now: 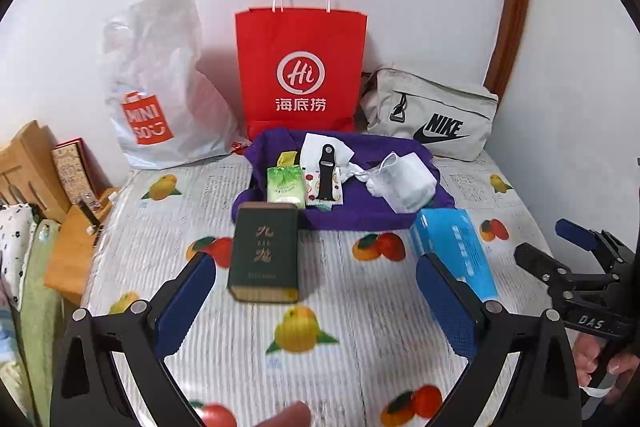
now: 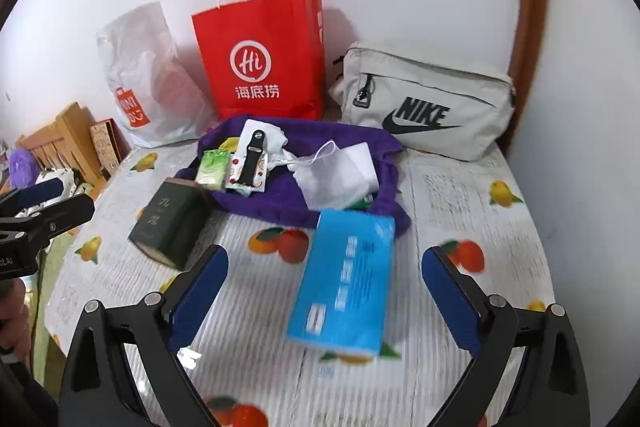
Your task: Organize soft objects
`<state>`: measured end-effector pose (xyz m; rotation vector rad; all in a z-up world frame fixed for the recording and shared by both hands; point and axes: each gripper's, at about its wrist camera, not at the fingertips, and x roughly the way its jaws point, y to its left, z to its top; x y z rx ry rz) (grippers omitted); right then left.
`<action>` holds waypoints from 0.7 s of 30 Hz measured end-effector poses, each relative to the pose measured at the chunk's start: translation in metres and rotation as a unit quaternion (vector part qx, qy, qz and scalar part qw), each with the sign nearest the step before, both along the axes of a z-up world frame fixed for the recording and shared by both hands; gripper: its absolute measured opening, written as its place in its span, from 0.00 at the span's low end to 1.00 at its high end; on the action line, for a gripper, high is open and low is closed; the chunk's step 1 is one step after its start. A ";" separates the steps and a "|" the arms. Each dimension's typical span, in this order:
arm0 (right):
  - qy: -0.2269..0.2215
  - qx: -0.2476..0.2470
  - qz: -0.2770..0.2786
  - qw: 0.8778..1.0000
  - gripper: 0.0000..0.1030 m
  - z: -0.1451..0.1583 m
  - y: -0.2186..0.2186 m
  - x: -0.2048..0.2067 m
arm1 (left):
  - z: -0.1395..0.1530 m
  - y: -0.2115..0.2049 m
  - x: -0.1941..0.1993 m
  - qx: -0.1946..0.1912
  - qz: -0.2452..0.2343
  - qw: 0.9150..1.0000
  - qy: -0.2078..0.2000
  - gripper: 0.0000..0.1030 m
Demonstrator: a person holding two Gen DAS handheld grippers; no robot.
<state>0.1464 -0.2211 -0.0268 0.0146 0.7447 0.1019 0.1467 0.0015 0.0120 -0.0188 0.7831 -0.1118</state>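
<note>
A purple cloth (image 1: 360,211) (image 2: 276,199) lies on the fruit-print table cover, carrying a green tissue pack (image 1: 284,185) (image 2: 212,169), a black watch strap (image 1: 326,173) (image 2: 252,157) and a white mesh pouch (image 1: 404,183) (image 2: 336,175). A dark green box (image 1: 264,253) (image 2: 170,223) lies in front of it, between my open left gripper's (image 1: 316,299) fingers but farther off. A blue tissue pack (image 1: 456,249) (image 2: 344,279) lies between my open right gripper's (image 2: 324,291) fingers, untouched. Both grippers are empty.
Against the wall stand a white Miniso plastic bag (image 1: 160,95) (image 2: 144,79), a red paper bag (image 1: 300,67) (image 2: 260,59) and a grey Nike pouch (image 1: 432,115) (image 2: 428,103). Wooden furniture (image 1: 32,167) and fabric lie off the table's left edge. The right gripper (image 1: 576,259) shows in the left wrist view.
</note>
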 end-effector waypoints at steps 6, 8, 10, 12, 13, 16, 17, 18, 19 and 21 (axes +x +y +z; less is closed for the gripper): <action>-0.010 0.030 -0.018 0.999 0.96 0.000 -0.007 -0.059 | 0.005 0.003 -0.057 0.004 0.014 1.000 -0.022 0.98; -0.007 0.032 -0.022 0.999 0.96 -0.003 -0.008 -0.072 | 0.003 0.002 -0.072 0.015 0.019 0.999 -0.023 0.98; -0.002 0.027 -0.030 0.999 0.96 -0.006 -0.009 -0.088 | 0.002 0.000 -0.086 0.021 0.016 0.999 -0.025 0.98; -0.001 0.024 -0.030 0.999 0.96 -0.006 -0.009 -0.100 | 0.003 0.000 -0.098 0.016 0.016 0.999 -0.029 0.98; -0.002 0.024 -0.031 0.999 0.96 -0.005 -0.009 -0.107 | 0.004 0.000 -0.104 0.013 0.016 0.999 -0.030 0.98; -0.012 0.023 -0.034 0.999 0.96 -0.001 -0.009 -0.124 | 0.005 -0.001 -0.117 0.013 0.017 0.999 -0.035 0.98; -0.016 0.022 -0.036 0.999 0.96 0.000 -0.010 -0.131 | 0.006 -0.002 -0.121 0.016 0.017 0.999 -0.034 0.98; -0.020 0.023 -0.037 0.999 0.96 0.001 -0.009 -0.135 | 0.006 -0.003 -0.125 0.019 0.018 0.999 -0.035 0.98; -0.022 0.024 -0.037 0.999 0.96 0.002 -0.009 -0.138 | 0.007 -0.004 -0.128 0.019 0.019 0.999 -0.036 0.98; -0.025 0.026 -0.036 0.999 0.96 0.004 -0.010 -0.145 | 0.007 -0.004 -0.132 0.016 0.019 0.999 -0.037 0.98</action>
